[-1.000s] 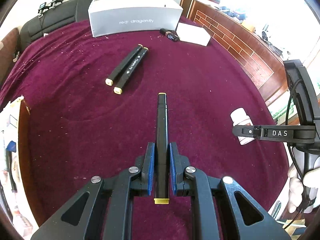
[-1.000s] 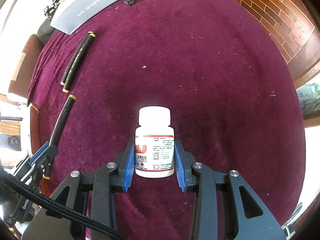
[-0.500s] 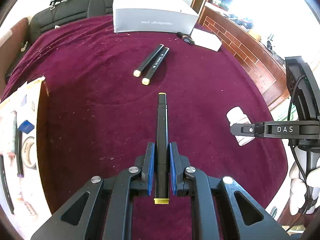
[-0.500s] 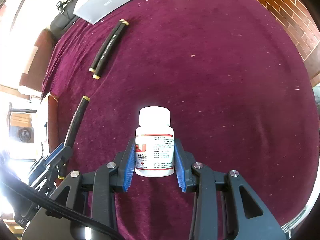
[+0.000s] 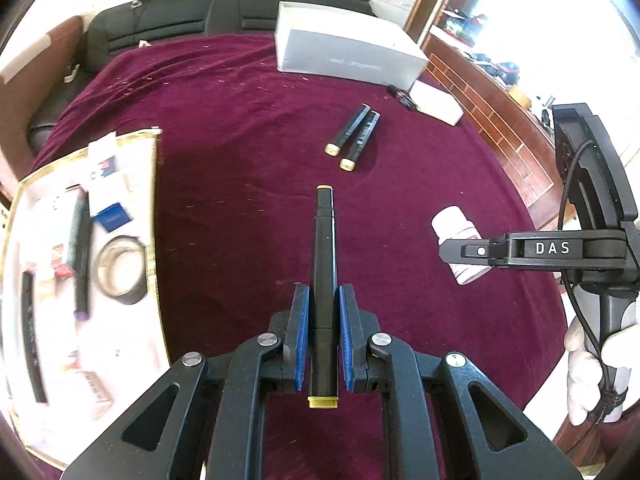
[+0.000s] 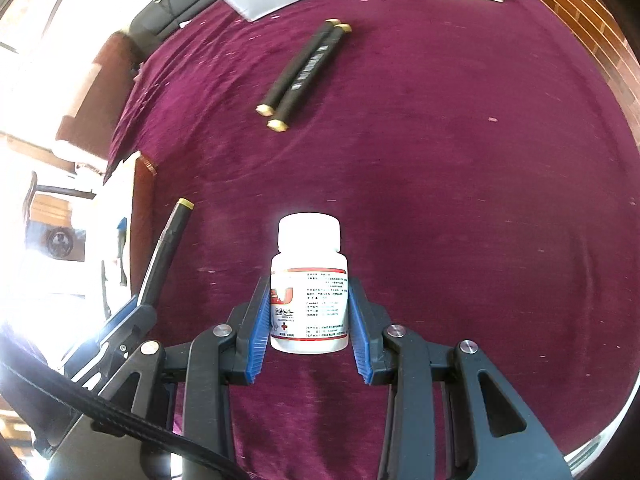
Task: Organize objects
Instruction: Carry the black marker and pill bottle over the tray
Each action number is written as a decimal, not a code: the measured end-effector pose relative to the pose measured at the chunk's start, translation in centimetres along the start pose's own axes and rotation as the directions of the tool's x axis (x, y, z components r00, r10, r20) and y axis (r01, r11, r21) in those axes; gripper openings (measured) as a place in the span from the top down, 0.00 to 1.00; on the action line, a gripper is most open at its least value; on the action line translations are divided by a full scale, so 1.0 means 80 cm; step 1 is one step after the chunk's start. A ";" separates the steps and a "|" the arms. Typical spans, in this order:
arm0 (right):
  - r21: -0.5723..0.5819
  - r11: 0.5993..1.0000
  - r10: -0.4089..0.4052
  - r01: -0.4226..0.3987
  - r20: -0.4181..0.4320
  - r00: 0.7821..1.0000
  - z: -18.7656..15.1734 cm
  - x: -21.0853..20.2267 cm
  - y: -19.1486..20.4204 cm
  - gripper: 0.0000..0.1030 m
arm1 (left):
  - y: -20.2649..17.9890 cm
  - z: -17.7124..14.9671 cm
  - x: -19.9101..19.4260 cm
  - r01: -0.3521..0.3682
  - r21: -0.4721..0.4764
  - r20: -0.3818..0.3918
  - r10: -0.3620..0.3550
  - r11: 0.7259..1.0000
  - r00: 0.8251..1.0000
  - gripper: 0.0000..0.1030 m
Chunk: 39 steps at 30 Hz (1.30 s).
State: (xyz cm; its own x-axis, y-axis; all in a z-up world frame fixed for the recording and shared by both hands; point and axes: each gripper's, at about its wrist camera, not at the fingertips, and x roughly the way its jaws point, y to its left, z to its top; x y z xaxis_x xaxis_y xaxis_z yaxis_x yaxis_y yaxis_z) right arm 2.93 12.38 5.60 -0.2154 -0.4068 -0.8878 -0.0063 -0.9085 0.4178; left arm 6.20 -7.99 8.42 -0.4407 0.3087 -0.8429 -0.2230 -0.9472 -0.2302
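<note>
Pinching marker [image 5: 323, 280] left, bottle [image 6: 309, 300] right; bottle grip looks shallow, possibly slipping if tilted.

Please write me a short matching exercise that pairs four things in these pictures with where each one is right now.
Things:
1. white pill bottle
2. black marker with yellow ends
3. pair of black markers
4. roll of tape

Places:
A. lying side by side on the maroon cloth
B. clamped in the left tool
C. on the white tray at the left
D. clamped in the right tool

Pairs: 1-D, 2-B, 3-A, 4-C
</note>
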 end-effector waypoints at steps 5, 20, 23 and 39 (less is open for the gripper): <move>-0.056 0.998 0.023 -0.024 -0.015 1.000 0.000 0.013 0.043 0.68 | 0.033 -0.011 -0.023 -0.017 -0.045 0.025 0.019 0.999 1.000 0.89; -0.219 0.974 0.043 -0.058 -0.070 0.997 -0.007 0.043 0.152 0.67 | 0.124 -0.047 -0.070 -0.073 -0.192 0.065 0.087 0.979 0.994 0.89; -0.245 0.967 0.045 -0.064 -0.082 0.996 -0.011 0.049 0.169 0.67 | 0.140 -0.055 -0.076 -0.085 -0.222 0.071 0.103 0.971 0.992 0.89; -0.308 0.947 0.051 -0.093 -0.141 0.989 -0.022 0.081 0.230 0.67 | 0.231 -0.095 -0.102 -0.138 -0.348 0.059 0.168 0.927 0.984 0.89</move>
State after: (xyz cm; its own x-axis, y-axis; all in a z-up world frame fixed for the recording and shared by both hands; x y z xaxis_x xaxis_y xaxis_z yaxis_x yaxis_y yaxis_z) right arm 3.15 -7.16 7.18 -0.0758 -0.4622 -0.8835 0.3149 -0.8518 0.4186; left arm 12.32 -28.71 7.34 -0.5222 0.1492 -0.8396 0.1565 -0.9511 -0.2663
